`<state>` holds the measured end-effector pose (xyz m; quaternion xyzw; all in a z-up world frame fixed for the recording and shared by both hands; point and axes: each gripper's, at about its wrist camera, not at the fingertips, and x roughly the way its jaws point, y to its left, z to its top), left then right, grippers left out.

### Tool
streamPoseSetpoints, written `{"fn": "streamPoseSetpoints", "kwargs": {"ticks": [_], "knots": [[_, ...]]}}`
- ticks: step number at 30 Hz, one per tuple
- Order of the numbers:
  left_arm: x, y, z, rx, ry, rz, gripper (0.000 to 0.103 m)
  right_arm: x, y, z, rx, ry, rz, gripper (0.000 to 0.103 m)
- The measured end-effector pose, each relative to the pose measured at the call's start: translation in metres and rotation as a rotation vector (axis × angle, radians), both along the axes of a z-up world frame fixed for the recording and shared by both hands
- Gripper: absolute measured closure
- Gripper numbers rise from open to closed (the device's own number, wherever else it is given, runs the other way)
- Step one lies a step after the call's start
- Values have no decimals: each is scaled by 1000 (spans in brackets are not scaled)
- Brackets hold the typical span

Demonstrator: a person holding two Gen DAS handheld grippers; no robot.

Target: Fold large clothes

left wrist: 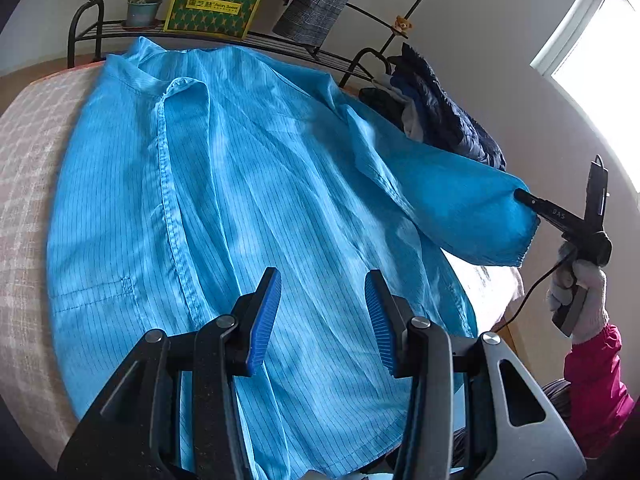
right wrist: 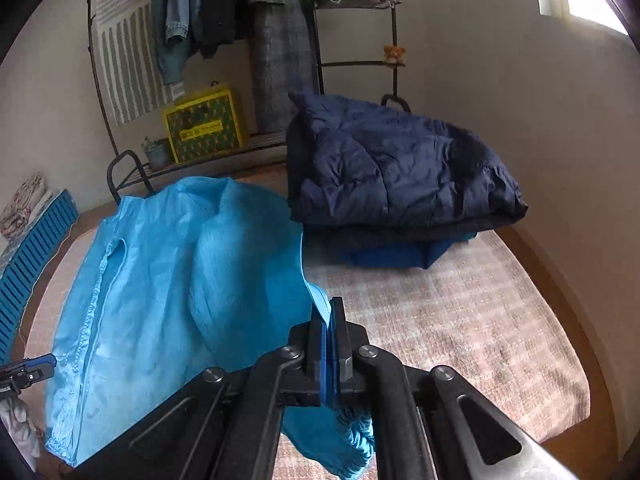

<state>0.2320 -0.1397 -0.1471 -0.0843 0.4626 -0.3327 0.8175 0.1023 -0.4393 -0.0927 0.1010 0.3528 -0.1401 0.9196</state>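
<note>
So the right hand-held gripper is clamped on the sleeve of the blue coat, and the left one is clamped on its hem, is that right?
Not quite. The right hand-held gripper is clamped on the sleeve of the blue coat, but the left hand-held gripper is open above the fabric, gripping nothing. The left wrist view shows the gap between its pads.

A yellow and green patterned box (left wrist: 216, 2) stands on the black metal shelf (left wrist: 280, 46) against the wall. A yellow label across its front carries Chinese characters followed by the English words "Asian Sweet", with a smaller line beneath too small to read. On the right gripper (left wrist: 520, 194), held by a gloved hand (left wrist: 578, 300), faint pale lettering runs along the black arm; it looks like "SVO" upside down, but is not clear. No other writing can be read.
</note>
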Motion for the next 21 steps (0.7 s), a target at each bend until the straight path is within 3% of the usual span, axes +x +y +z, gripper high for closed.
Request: {"fn": "streamPoseSetpoints", "kwargs": {"ticks": [5,9,12,16,21], "knots": [[14,24,11,-50,-1,86,59,24,78,17,-16,-47,218,103],[22,47,20,-68,-24,153,59,30,160,5,-4,-25,462,103],[28,66,22,-84,-17,212,59,30,223,-35,30,87,671,103],[34,83,15,-93,16,263,59,14,289,-101,-31,283,905,103],[36,81,0,-76,59,262,59,1,294,-135,-20,392,988,103]]}}
